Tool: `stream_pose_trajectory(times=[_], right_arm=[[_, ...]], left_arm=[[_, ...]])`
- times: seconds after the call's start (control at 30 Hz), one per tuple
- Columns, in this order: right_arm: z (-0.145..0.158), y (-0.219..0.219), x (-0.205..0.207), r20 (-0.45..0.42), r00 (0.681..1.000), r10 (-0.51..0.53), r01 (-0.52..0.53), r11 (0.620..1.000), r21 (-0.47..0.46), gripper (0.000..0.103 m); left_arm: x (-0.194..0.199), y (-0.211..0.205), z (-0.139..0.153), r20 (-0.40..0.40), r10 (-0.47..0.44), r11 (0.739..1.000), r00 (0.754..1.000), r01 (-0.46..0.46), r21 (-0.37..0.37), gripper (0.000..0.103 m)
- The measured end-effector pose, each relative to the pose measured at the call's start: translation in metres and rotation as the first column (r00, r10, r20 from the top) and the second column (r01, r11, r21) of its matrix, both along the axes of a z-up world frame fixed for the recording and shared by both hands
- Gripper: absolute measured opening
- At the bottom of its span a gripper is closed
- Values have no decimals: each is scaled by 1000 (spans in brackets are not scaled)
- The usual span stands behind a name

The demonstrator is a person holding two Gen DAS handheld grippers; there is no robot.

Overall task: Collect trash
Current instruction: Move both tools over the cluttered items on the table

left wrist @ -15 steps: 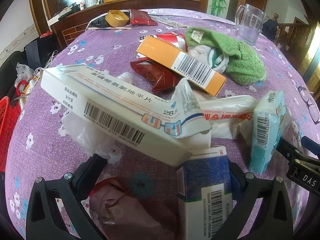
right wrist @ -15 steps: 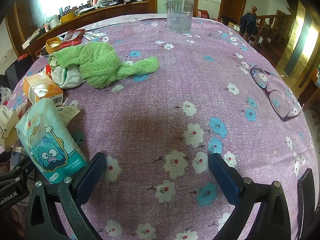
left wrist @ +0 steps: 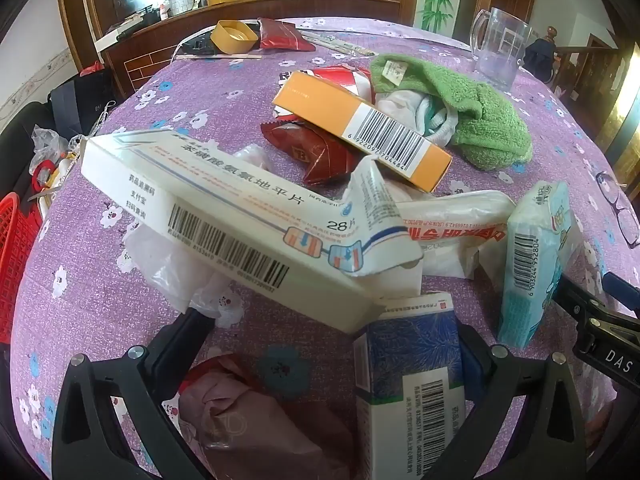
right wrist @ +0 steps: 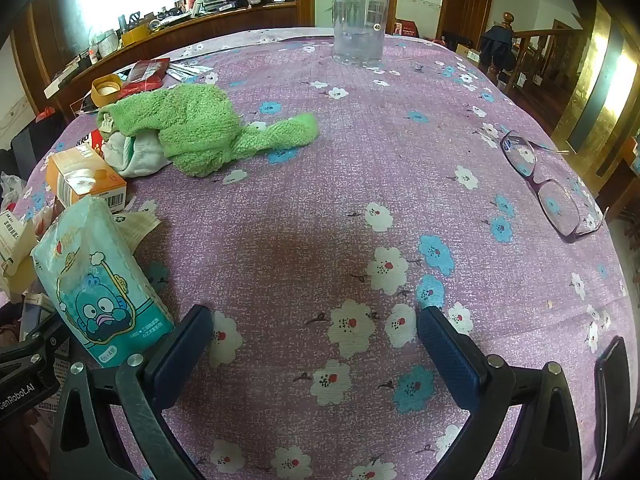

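A heap of trash lies on the purple flowered tablecloth [left wrist: 100,300]. In the left wrist view my left gripper [left wrist: 332,344] stands wide open over it. A blue and white medicine box [left wrist: 412,380] rests against its right finger, and a crumpled pink wrapper [left wrist: 248,416] lies low between the fingers. Beyond them lie a long white medicine box [left wrist: 224,216], an orange box [left wrist: 360,124], a dark red wrapper [left wrist: 320,152] and a white plastic packet [left wrist: 452,220]. A teal tissue pack [left wrist: 536,256] [right wrist: 100,280] stands just left of my right gripper [right wrist: 316,336], which is open over bare cloth.
A green towel [right wrist: 200,128] lies mid-table over a white cloth. A clear jug [right wrist: 360,20] stands at the far edge, and purple glasses [right wrist: 548,184] lie to the right. A yellow lid [left wrist: 232,36] and red packet sit far back. A red basket [left wrist: 16,248] stands off the table's left edge.
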State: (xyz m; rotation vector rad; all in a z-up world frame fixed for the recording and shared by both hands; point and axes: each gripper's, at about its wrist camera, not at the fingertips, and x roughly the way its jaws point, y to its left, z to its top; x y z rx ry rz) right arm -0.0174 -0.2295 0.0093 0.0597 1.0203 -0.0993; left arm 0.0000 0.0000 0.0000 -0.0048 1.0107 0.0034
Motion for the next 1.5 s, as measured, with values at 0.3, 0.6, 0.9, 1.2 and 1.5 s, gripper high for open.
stream_pose_trajectory(times=[0.3, 0.6, 0.9, 1.2, 1.5], right_arm=[[0, -2, 2, -3, 1000, 16, -16, 1000, 1, 103], [41, -16, -30, 28, 994, 106, -106, 994, 2, 103], [116, 14, -87, 233, 929, 289, -284, 957, -54, 103], [128, 52, -116, 271, 854, 444, -429, 896, -117, 103], [130, 57, -116, 274, 837, 474, -464, 880, -104, 103]], left_arm=[[-13, -2, 2, 5, 11, 999, 1000, -11, 33, 103], [-68, 11, 61, 164, -3, 999, 986, -5, 43, 103], [-142, 42, 125, 378, 82, 989, 922, -122, 84, 103], [-173, 57, 129, 402, 155, 967, 903, -222, 127, 103], [-177, 51, 131, 401, 134, 962, 906, -216, 167, 103]])
